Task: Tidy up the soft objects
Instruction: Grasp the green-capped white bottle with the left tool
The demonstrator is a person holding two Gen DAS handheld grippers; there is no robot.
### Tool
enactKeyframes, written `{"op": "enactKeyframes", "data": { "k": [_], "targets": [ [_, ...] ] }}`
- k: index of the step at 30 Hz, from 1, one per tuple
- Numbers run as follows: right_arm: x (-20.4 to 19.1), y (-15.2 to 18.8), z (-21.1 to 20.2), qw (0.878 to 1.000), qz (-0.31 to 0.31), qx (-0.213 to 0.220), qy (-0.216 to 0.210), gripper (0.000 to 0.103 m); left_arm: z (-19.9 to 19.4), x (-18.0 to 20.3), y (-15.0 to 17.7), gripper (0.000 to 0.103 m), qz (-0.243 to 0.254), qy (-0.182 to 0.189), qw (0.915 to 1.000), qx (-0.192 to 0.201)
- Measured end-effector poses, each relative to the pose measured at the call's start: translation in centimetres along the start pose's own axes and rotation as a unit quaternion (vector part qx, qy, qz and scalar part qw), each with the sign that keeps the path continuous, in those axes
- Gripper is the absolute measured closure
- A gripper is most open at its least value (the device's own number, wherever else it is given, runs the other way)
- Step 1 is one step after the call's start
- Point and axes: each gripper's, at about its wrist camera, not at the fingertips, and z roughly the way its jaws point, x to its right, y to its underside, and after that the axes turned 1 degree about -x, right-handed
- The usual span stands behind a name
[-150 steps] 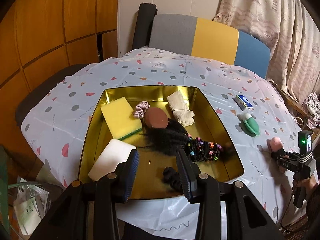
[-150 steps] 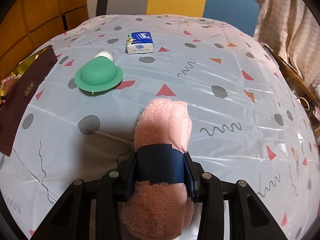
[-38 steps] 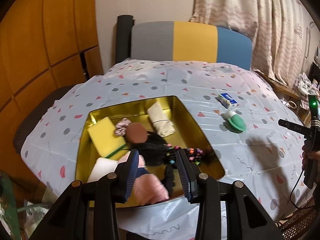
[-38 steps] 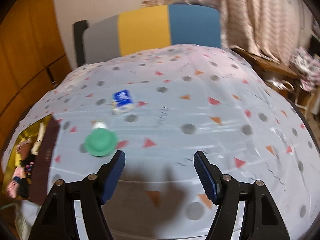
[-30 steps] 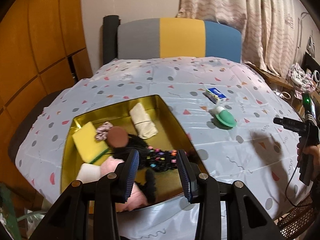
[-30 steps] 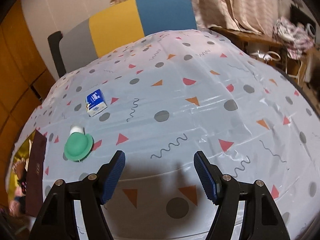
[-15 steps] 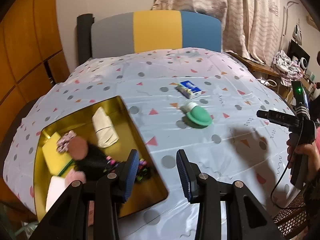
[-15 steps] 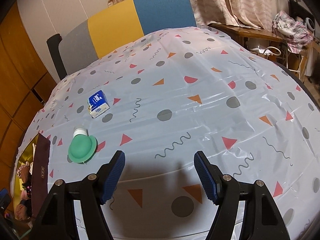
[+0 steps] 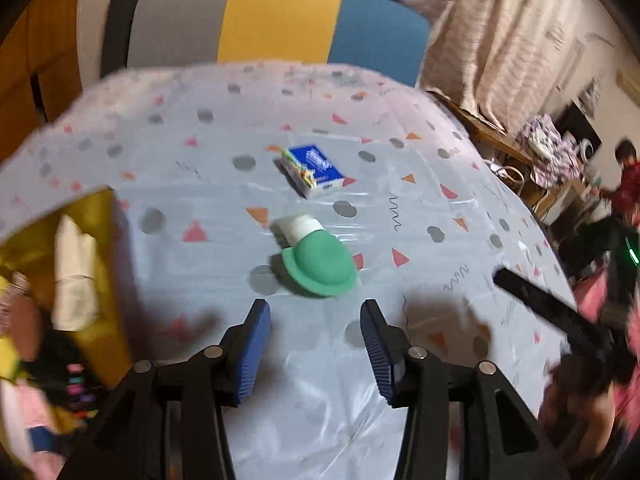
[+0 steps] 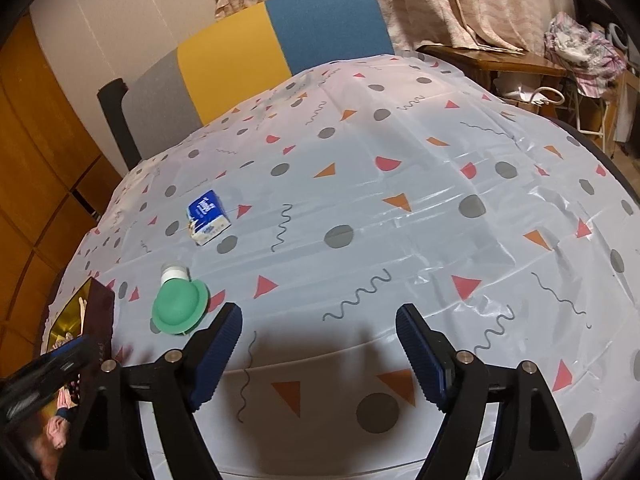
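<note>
My left gripper (image 9: 316,340) is open and empty, just short of a green dome-shaped soft object with a white cap (image 9: 320,264) on the tablecloth. A blue tissue pack (image 9: 314,170) lies beyond it. The gold tray (image 9: 106,264) at the left edge holds a cream cloth roll (image 9: 74,272), a pink towel (image 9: 24,412) and dark hair items, all blurred. My right gripper (image 10: 318,352) is open and empty above bare tablecloth. In the right wrist view the green object (image 10: 180,304) and tissue pack (image 10: 208,216) lie to the left, with the tray (image 10: 66,322) at the far left.
The table wears a white cloth with coloured shapes (image 10: 400,220). A grey, yellow and blue chair back (image 9: 280,20) stands behind it. A wooden side table (image 10: 492,60) and curtains are at the right. The right gripper's body (image 9: 560,320) shows at the right of the left wrist view.
My left gripper has swung right from over the tray toward the green object. The pink towel, held by the right gripper five seconds ago, now lies in the tray. The right gripper stays open.
</note>
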Motion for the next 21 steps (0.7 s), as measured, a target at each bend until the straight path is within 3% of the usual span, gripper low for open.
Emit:
{"op": "enactKeyframes", "data": {
  "k": [2,6,8,13,17,18,19,21],
  "targets": [
    [-0.4,0.0,0.1,1.0,-0.005,-0.001,-0.002,0.023,1.9,-0.2,-0.7,0.04,-0.02,0.015,0.9997,-0.006],
    [-0.7,0.1,0.4,1.0,-0.009,-0.008,-0.01,0.023,5.4,-0.7,-2.2,0.037,-0.056,0.027,0.998,-0.011],
    [-0.8,0.1,0.5,1.0,-0.01,-0.013,-0.018,0.023,6.7,-0.8,-2.7,0.028,-0.068,0.031,0.9972,-0.01],
    [-1.0,0.0,0.5,1.0,-0.008,-0.013,-0.027,0.023,8.8,-0.9,-3.3,0.027,-0.08,0.014,0.9967,-0.009],
    [-1.0,0.0,0.4,0.999,-0.009,-0.012,-0.028,0.023,10.2,-1.2,-3.0,0.035,-0.091,-0.003,0.9958,-0.012],
    [-0.9,0.0,0.4,1.0,-0.009,-0.013,-0.027,0.023,10.3,-1.0,-3.1,0.048,-0.08,0.0,0.9967,-0.009],
    [-0.9,0.0,0.4,1.0,-0.008,-0.013,-0.026,0.023,10.4,-0.7,-3.0,0.054,-0.073,0.01,0.9972,-0.012],
    [-0.8,0.0,0.5,1.0,-0.006,-0.016,-0.026,0.023,10.2,-0.3,-2.7,0.057,-0.066,0.011,0.9977,-0.011]
  ]
}}
